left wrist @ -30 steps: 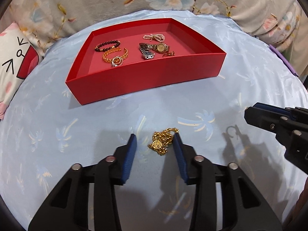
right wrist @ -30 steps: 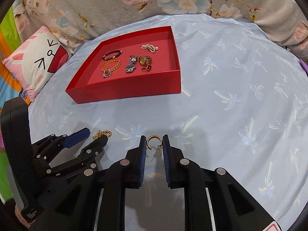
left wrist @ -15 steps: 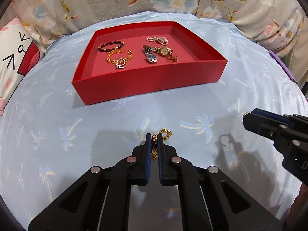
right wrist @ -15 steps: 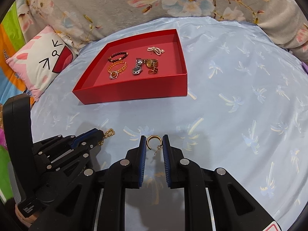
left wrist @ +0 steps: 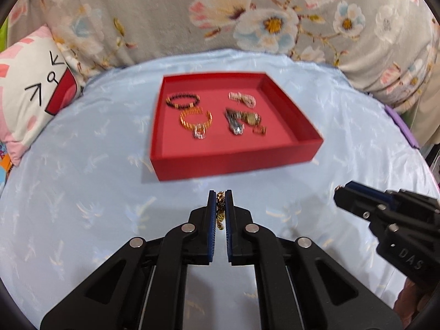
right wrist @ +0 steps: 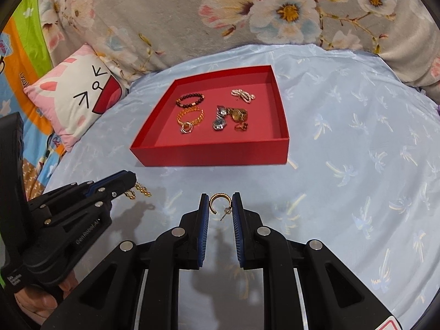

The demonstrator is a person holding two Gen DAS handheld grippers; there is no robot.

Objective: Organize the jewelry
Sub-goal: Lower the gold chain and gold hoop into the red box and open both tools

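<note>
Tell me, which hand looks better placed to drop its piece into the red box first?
Probably the left. The left gripper, shut on the gold chain, sits close to the red cardboard tray's front wall; the right gripper, holding the gold hoop earring, looks slightly farther back.

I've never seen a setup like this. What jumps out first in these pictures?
The bright red tray in the middle of the pale blue bedspread, with bracelets and watches laid out inside it. Nearer the camera, two black claws each pinch a gold piece: the left claw is shut on a gold chain, the right claw on a gold hoop earring. A cartoon-face pillow sits at the left.
</note>
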